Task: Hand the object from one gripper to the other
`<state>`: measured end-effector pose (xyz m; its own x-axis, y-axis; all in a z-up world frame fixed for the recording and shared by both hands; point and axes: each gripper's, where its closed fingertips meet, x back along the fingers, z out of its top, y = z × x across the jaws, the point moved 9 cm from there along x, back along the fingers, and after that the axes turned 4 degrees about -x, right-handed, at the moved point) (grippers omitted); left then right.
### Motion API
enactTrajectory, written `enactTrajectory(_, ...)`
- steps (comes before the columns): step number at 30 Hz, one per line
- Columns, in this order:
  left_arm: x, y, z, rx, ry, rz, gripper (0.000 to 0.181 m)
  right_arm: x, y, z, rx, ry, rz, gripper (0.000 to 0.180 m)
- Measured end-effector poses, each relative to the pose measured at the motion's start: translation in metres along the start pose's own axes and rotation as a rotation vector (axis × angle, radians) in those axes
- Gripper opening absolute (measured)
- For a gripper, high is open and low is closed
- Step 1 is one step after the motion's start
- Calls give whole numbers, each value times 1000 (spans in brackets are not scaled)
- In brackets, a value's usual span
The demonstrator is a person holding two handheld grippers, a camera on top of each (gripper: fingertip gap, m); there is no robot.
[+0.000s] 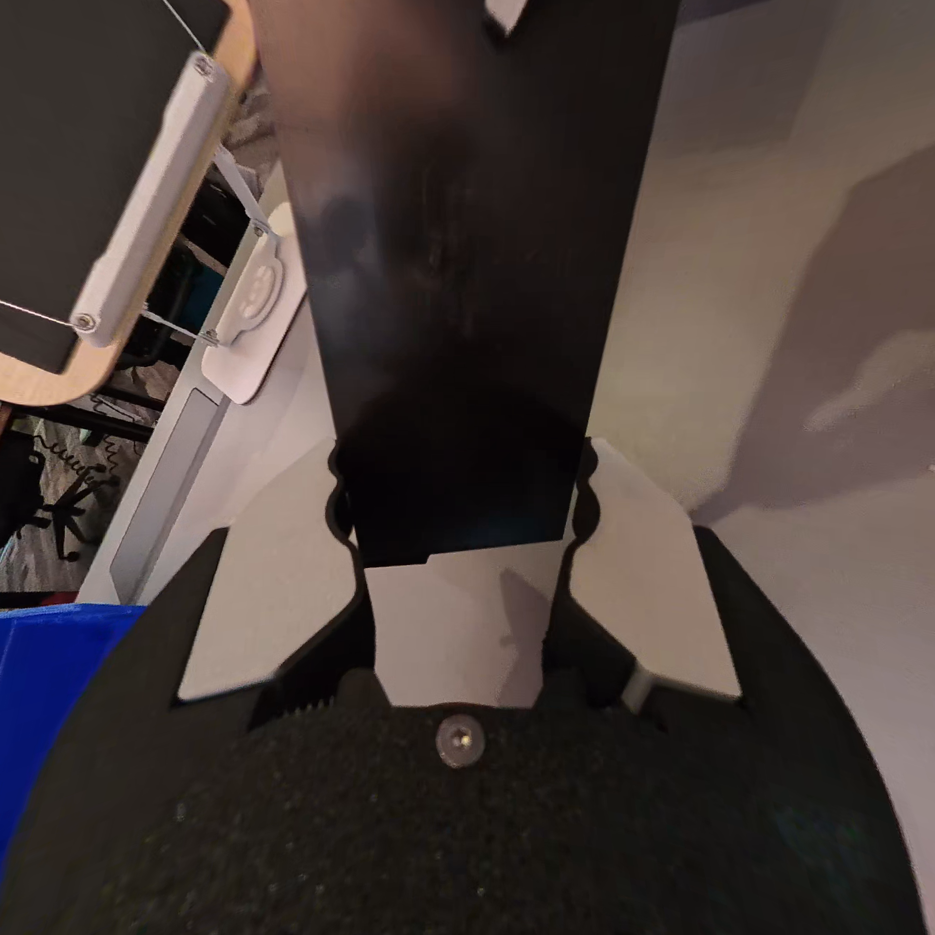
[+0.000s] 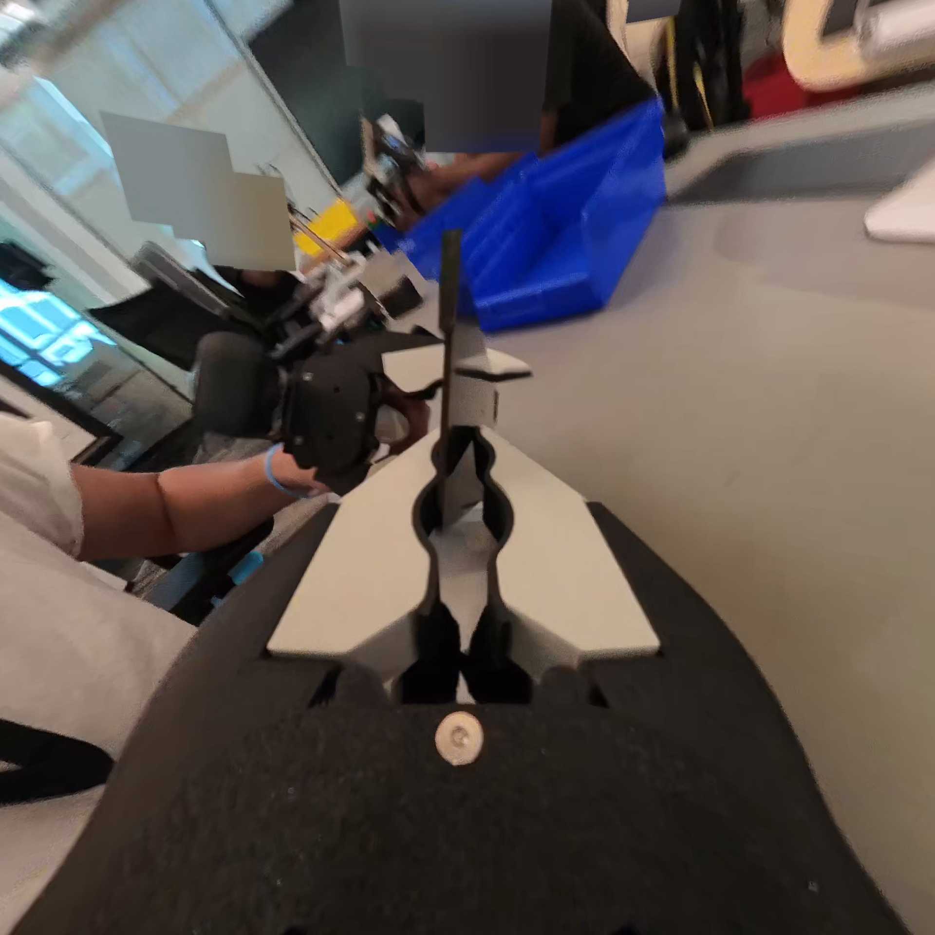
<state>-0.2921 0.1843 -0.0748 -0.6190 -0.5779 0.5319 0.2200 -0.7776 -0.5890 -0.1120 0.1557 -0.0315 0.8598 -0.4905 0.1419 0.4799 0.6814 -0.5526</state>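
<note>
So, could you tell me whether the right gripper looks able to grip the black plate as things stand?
Probably yes. One end of the plate sits edge-on between the slightly parted jaws of the right gripper, with nothing else in the gap. The left gripper holds the plate farther along, clear of them.

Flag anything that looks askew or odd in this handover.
One thing: the thin black plate stands edge-on inside the right gripper but off-centre, against one of its fingers with a gap to the other. The left gripper clamps the plate across its width. Nothing looks damaged.
</note>
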Motion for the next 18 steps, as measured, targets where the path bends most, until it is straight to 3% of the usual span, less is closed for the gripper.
enactTrajectory(1,2,-3,1,37,19,10,86,4,-1,1,45,68,52,17)
enactTrajectory(3,5,-14,-1,164,69,-7,85,15,4,6,123,225,85,48)
enactTrajectory(5,8,-25,-6,337,161,-102,86,27,13,8,210,297,88,55)
enactTrajectory(8,11,-32,-10,624,385,-350,85,36,18,7,258,351,146,78)
enactTrajectory(11,9,-25,-7,826,533,-611,86,25,14,2,142,320,270,99)
enactTrajectory(14,2,-7,1,826,549,-730,85,2,5,-9,27,230,363,113)
enactTrajectory(18,-1,18,17,707,511,-773,85,-18,-6,-16,-57,206,458,106)
